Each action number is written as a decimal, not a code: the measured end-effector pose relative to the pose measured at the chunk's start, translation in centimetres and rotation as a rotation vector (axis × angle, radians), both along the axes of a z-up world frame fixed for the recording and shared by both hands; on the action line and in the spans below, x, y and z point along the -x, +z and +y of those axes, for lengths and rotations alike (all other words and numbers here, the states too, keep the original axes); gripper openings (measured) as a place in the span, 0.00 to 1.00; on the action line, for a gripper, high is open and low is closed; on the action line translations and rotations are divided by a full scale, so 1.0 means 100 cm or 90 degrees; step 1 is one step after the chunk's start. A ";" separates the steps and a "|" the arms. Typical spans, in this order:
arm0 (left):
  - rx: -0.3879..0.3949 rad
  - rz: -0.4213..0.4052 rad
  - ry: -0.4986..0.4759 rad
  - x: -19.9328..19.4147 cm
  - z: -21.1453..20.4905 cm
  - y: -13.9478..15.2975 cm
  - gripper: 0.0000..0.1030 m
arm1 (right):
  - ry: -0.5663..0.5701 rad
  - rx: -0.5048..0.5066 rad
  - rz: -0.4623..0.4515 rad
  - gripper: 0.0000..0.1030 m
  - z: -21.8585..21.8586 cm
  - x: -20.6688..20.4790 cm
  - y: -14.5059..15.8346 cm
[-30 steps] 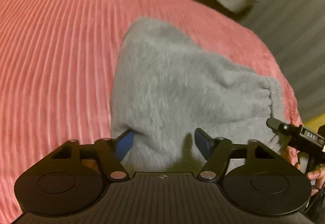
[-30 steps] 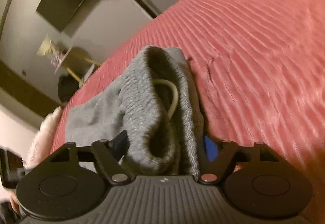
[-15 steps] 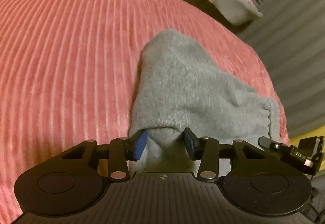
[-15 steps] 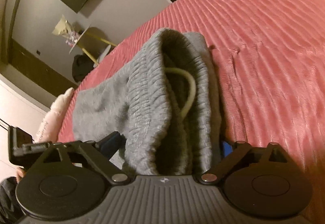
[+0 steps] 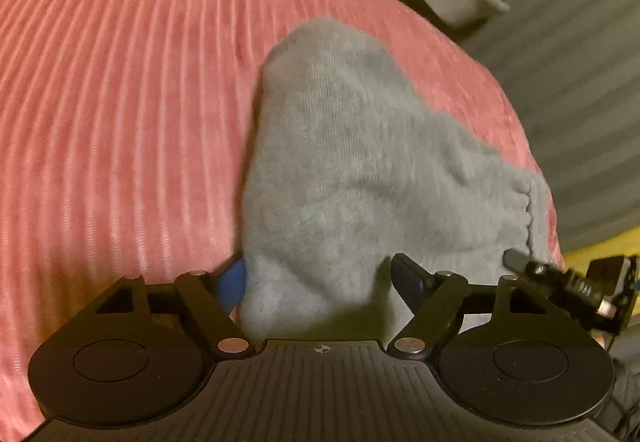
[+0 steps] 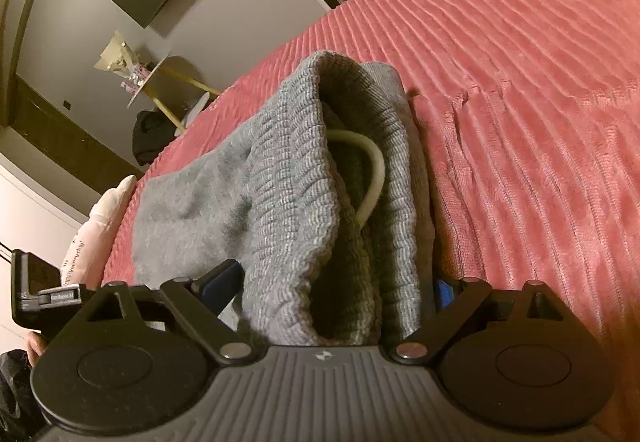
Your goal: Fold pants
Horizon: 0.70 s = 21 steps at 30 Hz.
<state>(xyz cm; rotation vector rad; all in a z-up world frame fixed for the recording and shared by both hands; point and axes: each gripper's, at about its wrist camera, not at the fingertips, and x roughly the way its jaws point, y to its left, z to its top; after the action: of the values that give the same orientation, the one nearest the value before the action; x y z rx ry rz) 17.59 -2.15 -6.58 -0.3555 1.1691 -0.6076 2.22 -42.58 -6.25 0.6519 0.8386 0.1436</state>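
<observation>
Left wrist view first: the left gripper (image 5: 320, 278) has its jaws spread wide, straddling a bunched corner of the grey pants (image 5: 360, 169). The blue pad at 9 o'clock touches the fabric's edge; the dark pad at 3 o'clock sits just beside the fold, so nothing is pinched. The gripper points low along the bed (image 5: 120, 101), nearly level with the pink ribbed cover. The pants lie in a heap running from the jaws toward 1 o'clock, with the gathered waistband at 3 o'clock. Open cover stretches from 9 to 12 o'clock; the bed's edge curves past at 2 o'clock, grey floor beyond. The right gripper (image 5: 560, 282) pokes in at 4 o'clock, at the waistband.

Right wrist view now: the right gripper (image 6: 332, 286) is also spread apart, jaws flanking the thick ribbed waistband (image 6: 304, 201), which fills the gap between them; whether the pads press it, I cannot tell. A pale drawstring (image 6: 374, 169) loops inside the fold. The gripper is rolled, the room tilted. Free cover lies from 1 to 4 o'clock. The left gripper (image 6: 44, 298) shows at 8 o'clock.
</observation>
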 end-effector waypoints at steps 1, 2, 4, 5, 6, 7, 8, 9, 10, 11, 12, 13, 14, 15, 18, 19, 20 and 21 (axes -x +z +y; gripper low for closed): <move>0.015 0.001 -0.004 0.000 -0.001 0.002 0.77 | -0.003 0.022 0.004 0.83 0.006 -0.001 0.004; 0.030 -0.001 -0.011 0.000 -0.001 0.004 0.73 | -0.003 0.051 0.002 0.76 0.012 0.000 0.009; 0.031 -0.009 -0.022 0.001 -0.001 0.004 0.63 | 0.008 0.076 -0.026 0.67 0.020 0.005 0.019; 0.026 -0.010 -0.025 0.001 0.000 0.001 0.60 | 0.009 0.068 -0.036 0.66 0.020 0.008 0.021; 0.024 0.001 -0.024 -0.001 0.002 -0.004 0.60 | 0.006 0.048 -0.041 0.66 0.017 0.009 0.021; 0.025 0.016 -0.019 -0.003 0.001 -0.010 0.61 | 0.003 0.026 -0.040 0.67 0.015 0.008 0.019; 0.031 0.027 -0.012 -0.005 -0.001 -0.015 0.66 | 0.002 0.006 -0.028 0.73 0.013 0.004 0.014; 0.036 0.034 -0.003 -0.007 -0.003 -0.019 0.69 | -0.001 -0.010 -0.013 0.81 0.012 -0.001 0.007; 0.037 0.038 0.007 -0.009 -0.007 -0.021 0.70 | -0.004 -0.017 -0.003 0.83 0.013 -0.006 0.003; 0.032 0.035 0.012 -0.009 -0.012 -0.019 0.67 | -0.011 -0.015 0.000 0.84 0.015 -0.009 0.002; 0.020 0.023 0.014 -0.007 -0.017 -0.015 0.61 | -0.019 -0.007 0.003 0.84 0.019 -0.011 0.004; 0.001 0.006 0.008 -0.004 -0.021 -0.011 0.51 | -0.024 0.007 0.006 0.83 0.023 -0.011 0.007; -0.012 -0.008 0.003 0.000 -0.025 -0.007 0.44 | -0.023 0.038 0.002 0.71 0.028 -0.010 0.012; -0.018 -0.021 0.001 0.004 -0.025 -0.001 0.41 | -0.013 0.072 -0.011 0.62 0.035 -0.007 0.018; -0.009 -0.058 0.005 0.012 -0.026 0.021 0.35 | 0.000 0.128 -0.048 0.56 0.053 0.001 0.041; 0.000 -0.072 0.006 0.013 -0.028 0.030 0.34 | -0.002 0.133 -0.058 0.55 0.055 0.000 0.048; 0.011 -0.085 0.010 0.013 -0.028 0.039 0.33 | -0.003 0.130 -0.069 0.54 0.056 -0.001 0.055; 0.021 -0.095 0.011 0.012 -0.028 0.049 0.33 | -0.003 0.124 -0.082 0.54 0.057 -0.003 0.063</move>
<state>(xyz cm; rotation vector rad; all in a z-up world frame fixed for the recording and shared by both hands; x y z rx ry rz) 16.34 -4.96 -1.68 -0.3429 1.0134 -0.6285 2.51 -36.89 0.03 0.4571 0.7170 0.0975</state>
